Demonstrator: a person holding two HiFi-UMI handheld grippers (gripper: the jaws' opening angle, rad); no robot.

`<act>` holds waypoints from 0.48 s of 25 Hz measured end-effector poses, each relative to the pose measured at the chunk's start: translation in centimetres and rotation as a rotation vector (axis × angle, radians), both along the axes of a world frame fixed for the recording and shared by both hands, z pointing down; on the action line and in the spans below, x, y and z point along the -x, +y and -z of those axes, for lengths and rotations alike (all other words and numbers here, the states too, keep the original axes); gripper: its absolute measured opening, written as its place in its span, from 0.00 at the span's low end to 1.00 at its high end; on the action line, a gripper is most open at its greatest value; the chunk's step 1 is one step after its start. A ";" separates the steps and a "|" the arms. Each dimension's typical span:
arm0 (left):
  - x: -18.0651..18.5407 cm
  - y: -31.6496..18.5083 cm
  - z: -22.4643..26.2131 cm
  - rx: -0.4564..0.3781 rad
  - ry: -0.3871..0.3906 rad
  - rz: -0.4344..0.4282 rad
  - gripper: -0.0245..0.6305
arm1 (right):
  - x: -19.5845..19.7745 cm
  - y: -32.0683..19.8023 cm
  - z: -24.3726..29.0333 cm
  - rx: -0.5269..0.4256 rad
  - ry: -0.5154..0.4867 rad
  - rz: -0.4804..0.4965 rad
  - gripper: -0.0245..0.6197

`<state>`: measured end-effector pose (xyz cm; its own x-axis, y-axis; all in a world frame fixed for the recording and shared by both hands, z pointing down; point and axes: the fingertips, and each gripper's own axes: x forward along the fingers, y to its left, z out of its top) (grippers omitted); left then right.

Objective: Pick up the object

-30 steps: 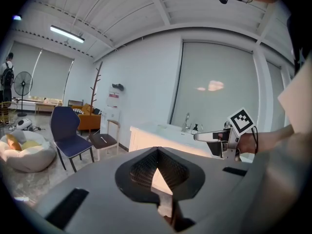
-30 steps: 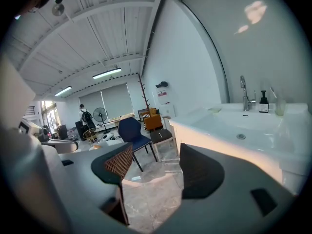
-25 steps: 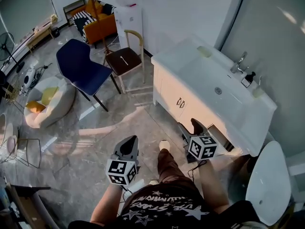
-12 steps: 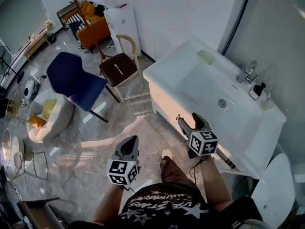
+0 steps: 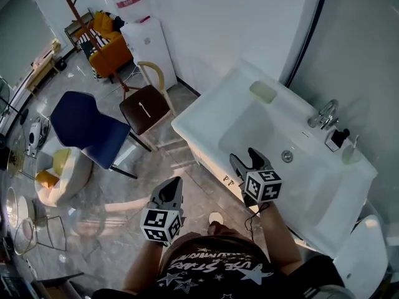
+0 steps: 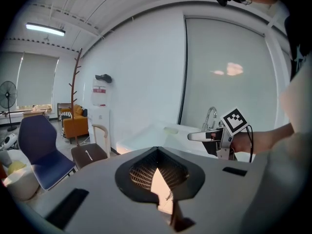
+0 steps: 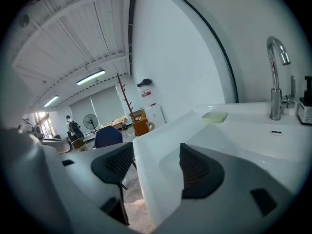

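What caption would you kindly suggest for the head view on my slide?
Person at a white sink, right gripper open at its front rim, left gripper shut.

No readable text; shirt print [image 5: 212, 268] illegible.
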<state>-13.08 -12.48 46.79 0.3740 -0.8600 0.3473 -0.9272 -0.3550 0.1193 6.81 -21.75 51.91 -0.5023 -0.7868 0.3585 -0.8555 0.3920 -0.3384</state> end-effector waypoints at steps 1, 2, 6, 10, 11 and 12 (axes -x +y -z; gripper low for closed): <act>-0.4 -0.9 0.0 -0.003 -0.002 -0.001 0.06 | -0.4 -0.8 -0.2 0.002 -0.001 -0.003 0.50; -0.7 -1.8 0.0 -0.006 -0.004 -0.004 0.06 | -0.8 -1.6 -0.3 0.004 -0.003 -0.008 0.50; -1.4 -4.9 0.6 -0.008 -0.013 -0.028 0.06 | -1.7 -3.9 -0.4 0.017 -0.009 -0.042 0.50; -1.6 -8.3 1.0 -0.018 -0.026 -0.071 0.06 | -2.6 -6.2 -0.6 0.027 -0.018 -0.091 0.50; -1.5 -9.4 1.0 -0.020 -0.027 -0.083 0.06 | -2.8 -6.9 -0.6 0.027 -0.020 -0.108 0.50; -1.4 -10.5 0.9 -0.021 -0.026 -0.094 0.06 | -2.9 -7.6 -0.6 0.027 -0.021 -0.126 0.50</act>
